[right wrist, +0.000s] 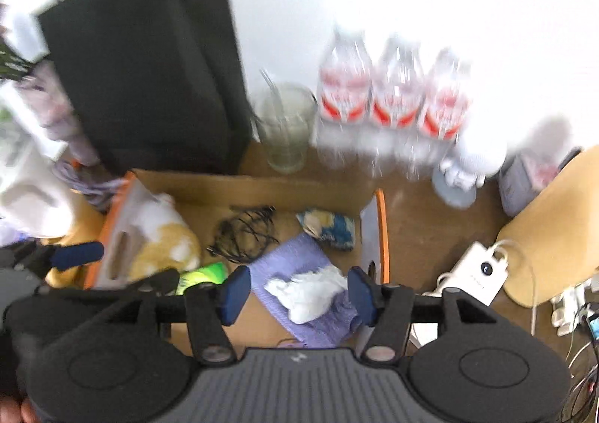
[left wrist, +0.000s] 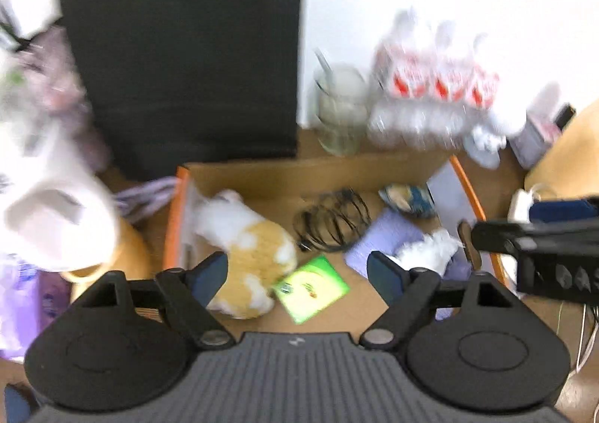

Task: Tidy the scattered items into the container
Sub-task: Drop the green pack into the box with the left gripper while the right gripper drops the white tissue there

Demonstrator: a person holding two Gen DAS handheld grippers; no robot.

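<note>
An open cardboard box [left wrist: 299, 172] with orange edges holds a white and tan plush toy [left wrist: 251, 239], a coiled black cable [left wrist: 333, 220], a green packet [left wrist: 310, 288], a purple cloth [left wrist: 385, 235], a crumpled white tissue [left wrist: 430, 250] and a blue-yellow item [left wrist: 408, 198]. My left gripper [left wrist: 297, 273] is open and empty above the box. My right gripper [right wrist: 299, 292] is open and empty over the tissue [right wrist: 307, 292] and purple cloth [right wrist: 288, 254]. The box [right wrist: 262, 187], plush [right wrist: 164, 239], cable [right wrist: 243, 232] and packet [right wrist: 202, 273] show in the right wrist view too.
A black bag [left wrist: 183, 48] stands behind the box. A glass [left wrist: 340, 108] and a pack of water bottles [left wrist: 430, 93] stand at the back by the white wall. A white charger [right wrist: 475, 273] lies to the right. White and purple clutter [left wrist: 48, 198] lies at the left.
</note>
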